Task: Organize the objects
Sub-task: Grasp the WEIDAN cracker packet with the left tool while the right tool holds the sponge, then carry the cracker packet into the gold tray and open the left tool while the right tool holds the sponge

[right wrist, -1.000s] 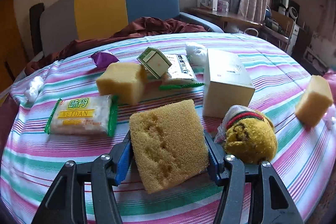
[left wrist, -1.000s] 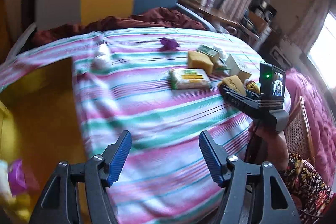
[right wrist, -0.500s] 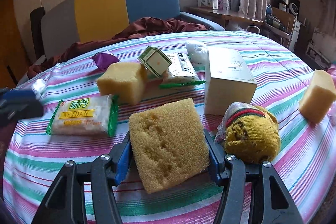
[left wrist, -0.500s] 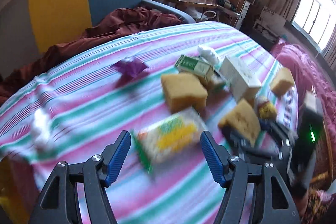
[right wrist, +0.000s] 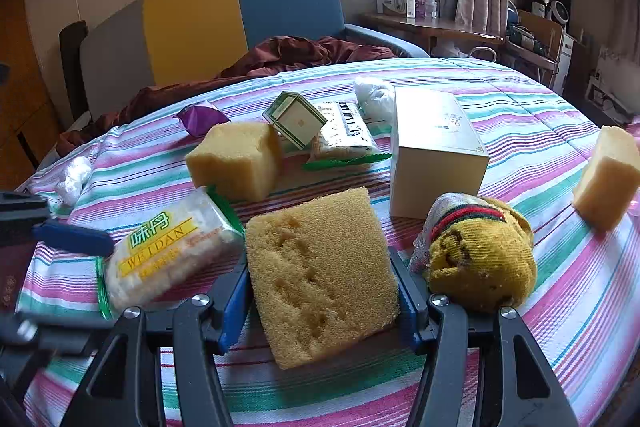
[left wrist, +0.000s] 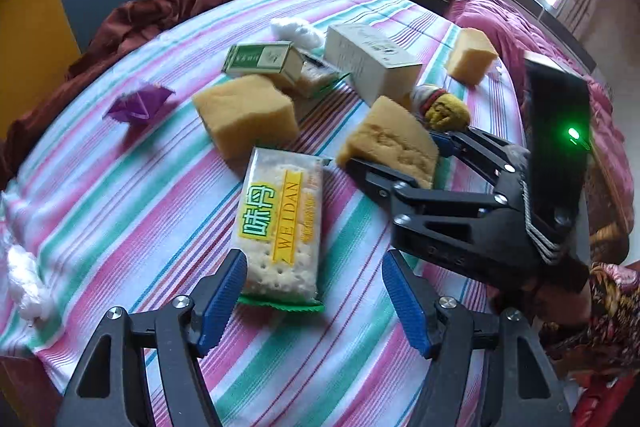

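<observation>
Step in hand: right gripper (right wrist: 322, 303) clamped on sponge (right wrist: 320, 275); left gripper (left wrist: 316, 301), jaws wide and just opening, straddled cracker packet (left wrist: 282, 223). Next: lower, close.

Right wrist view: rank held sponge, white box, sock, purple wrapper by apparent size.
1. Held sponge, though it is nearest the camera, which inflates it.
2. White box.
3. Sock, close to the box in apparent size and nearer, so that order is unsure.
4. Purple wrapper, clearly smallest.
</observation>
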`<action>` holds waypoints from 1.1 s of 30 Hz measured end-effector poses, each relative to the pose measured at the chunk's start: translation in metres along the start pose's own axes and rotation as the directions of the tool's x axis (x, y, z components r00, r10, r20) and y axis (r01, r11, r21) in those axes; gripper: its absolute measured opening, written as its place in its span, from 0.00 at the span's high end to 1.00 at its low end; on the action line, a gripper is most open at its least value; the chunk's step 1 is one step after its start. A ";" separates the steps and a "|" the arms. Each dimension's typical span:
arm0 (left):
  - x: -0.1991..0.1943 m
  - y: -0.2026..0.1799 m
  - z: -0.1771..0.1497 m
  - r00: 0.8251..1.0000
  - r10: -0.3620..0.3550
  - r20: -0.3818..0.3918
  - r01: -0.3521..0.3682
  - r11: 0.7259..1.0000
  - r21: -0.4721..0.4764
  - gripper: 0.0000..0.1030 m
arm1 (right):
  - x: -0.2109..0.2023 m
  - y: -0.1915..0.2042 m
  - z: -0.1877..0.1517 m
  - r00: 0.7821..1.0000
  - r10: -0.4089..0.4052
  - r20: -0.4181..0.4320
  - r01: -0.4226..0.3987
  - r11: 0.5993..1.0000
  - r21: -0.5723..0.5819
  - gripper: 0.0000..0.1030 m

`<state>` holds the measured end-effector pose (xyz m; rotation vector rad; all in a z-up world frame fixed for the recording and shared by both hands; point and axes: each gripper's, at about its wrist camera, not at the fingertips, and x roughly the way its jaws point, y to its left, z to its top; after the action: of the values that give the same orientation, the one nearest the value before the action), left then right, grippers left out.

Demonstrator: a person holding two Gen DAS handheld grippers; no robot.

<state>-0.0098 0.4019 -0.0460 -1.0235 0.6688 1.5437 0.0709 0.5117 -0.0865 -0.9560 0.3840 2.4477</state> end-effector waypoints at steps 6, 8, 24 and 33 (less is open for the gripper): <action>0.013 0.014 0.011 0.997 0.060 0.045 -0.053 0.986 -0.156 0.30 | 0.000 0.000 0.001 1.000 0.001 0.000 -0.001 1.000 0.002 0.40; 0.025 0.017 0.008 0.998 0.050 0.030 -0.043 0.982 -0.186 0.30 | 0.000 0.000 0.001 1.000 0.002 0.001 -0.002 1.000 0.003 0.40; 0.018 -0.011 -0.032 0.946 0.280 0.162 -0.248 0.950 -0.192 0.51 | 0.000 0.001 0.002 1.000 -0.008 0.001 0.008 1.000 0.005 0.41; -0.006 -0.010 -0.072 0.901 0.372 0.224 -0.287 0.897 -0.337 0.52 | -0.001 0.006 0.001 0.999 -0.040 0.004 0.040 0.999 -0.022 0.42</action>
<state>0.0182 0.3400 -0.0729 -0.9074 0.4306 2.0970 0.0672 0.5067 -0.0847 -0.9593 0.3347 2.4219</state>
